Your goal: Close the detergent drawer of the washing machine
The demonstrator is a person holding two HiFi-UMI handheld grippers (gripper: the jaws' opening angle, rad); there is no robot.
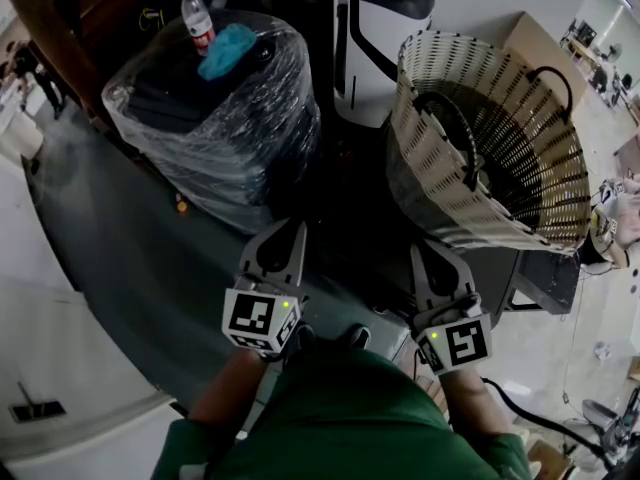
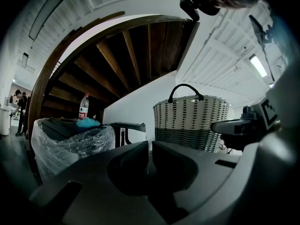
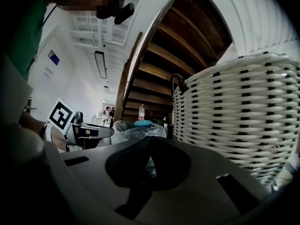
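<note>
Pointing forward side by side, the left claw (image 1: 285, 233) and the right claw (image 1: 425, 250) hang out in front of the person's green top (image 1: 340, 418). Both pairs of jaws stand together, tips meeting, with nothing caught between them. Close beyond the right claw's tips rises a woven wicker basket (image 1: 490, 138) with a dark handle, and its wall fills the right half of the right gripper view. Beyond the left claw and off to its left sits a bulky bundle wrapped in clear plastic film (image 1: 215, 118). On top of that bundle stands an upright water bottle with a red label (image 1: 197, 18), and just beside it lies a crumpled blue cloth (image 1: 228, 50). Between bundle and basket, farther from both claws than either of them, stands a white and black unit (image 1: 375, 58). A dark wooden staircase (image 2: 117, 64) curves overhead, behind the bundle as the left claw looks at it. Neither claw touches any of these things. Whether the white and black unit is the washing machine I cannot tell, and no view lets me make out a detergent drawer on it.
</note>
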